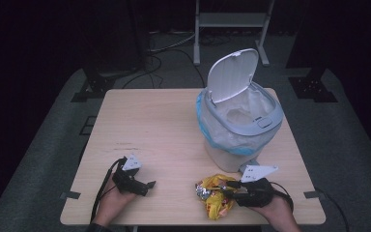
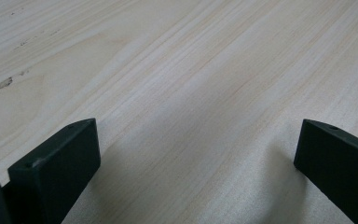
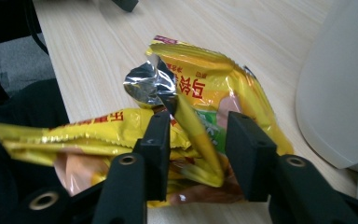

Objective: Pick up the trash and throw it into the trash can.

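A crumpled yellow snack wrapper (image 1: 213,199) with red print and a silver inside lies near the table's front edge, just in front of the bin. My right gripper (image 1: 229,188) points left into it. In the right gripper view the wrapper (image 3: 205,74) has a raised fold between the jaws of that gripper (image 3: 198,135); the jaws stand narrow on either side of the fold, which does not look squeezed. My left gripper (image 1: 149,184) rests on the table at the front left, jaws wide apart. In the left gripper view, that gripper (image 2: 196,140) has bare wood between its jaws.
A white bin (image 1: 239,140) with a blue-edged liner and a raised lid (image 1: 232,72) stands on the right half of the wooden table (image 1: 149,125). Its white wall (image 3: 340,93) is close beside my right gripper. Cables and stands lie on the floor behind.
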